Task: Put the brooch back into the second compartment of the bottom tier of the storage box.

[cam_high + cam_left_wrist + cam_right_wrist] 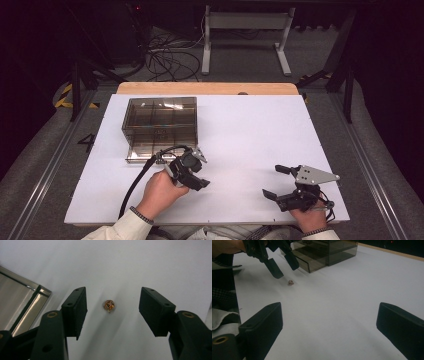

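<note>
A tiny gold, knot-like trinket (109,305) lies on the white table sheet (250,130). In the left gripper view it sits between the two black jaws, just beyond their tips. My left gripper (202,170) is open and tilted down over that spot, apart from the trinket. The right gripper view shows the trinket (290,282) right below the left gripper (284,268). My right gripper (272,181) rests near the front right of the sheet, open wide with nothing in it. A smoky clear compartment box (160,120) stands behind the left gripper, its bottom drawer (145,152) pulled out.
The box corner (22,307) is close to the left jaw. Beyond the sheet's far edge runs a wooden table strip (205,88). On the floor behind are cables (170,55), a white stand (245,35) and dark tripod legs (80,85).
</note>
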Demonstrator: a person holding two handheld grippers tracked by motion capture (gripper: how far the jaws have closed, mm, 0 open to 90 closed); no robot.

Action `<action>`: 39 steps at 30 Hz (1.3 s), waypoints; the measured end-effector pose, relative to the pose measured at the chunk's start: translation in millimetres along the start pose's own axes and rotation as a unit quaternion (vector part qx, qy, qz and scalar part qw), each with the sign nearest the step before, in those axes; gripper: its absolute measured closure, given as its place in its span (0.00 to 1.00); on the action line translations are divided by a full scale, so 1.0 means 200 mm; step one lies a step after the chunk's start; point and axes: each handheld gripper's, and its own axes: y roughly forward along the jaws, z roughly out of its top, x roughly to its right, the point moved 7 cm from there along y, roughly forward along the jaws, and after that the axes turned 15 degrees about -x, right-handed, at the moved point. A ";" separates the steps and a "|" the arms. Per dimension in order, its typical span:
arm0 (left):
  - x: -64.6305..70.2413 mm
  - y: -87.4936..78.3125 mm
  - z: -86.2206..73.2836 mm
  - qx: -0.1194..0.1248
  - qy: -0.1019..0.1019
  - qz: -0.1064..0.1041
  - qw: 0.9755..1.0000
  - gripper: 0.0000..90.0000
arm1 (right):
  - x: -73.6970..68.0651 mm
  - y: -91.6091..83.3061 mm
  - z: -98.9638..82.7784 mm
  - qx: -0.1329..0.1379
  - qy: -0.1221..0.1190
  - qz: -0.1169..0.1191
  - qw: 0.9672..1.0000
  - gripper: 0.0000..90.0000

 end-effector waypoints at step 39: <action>-0.01 0.09 0.00 -0.035 0.010 0.025 0.999 0.87 | 0.00 0.00 0.00 -0.001 -0.001 0.003 1.000 0.08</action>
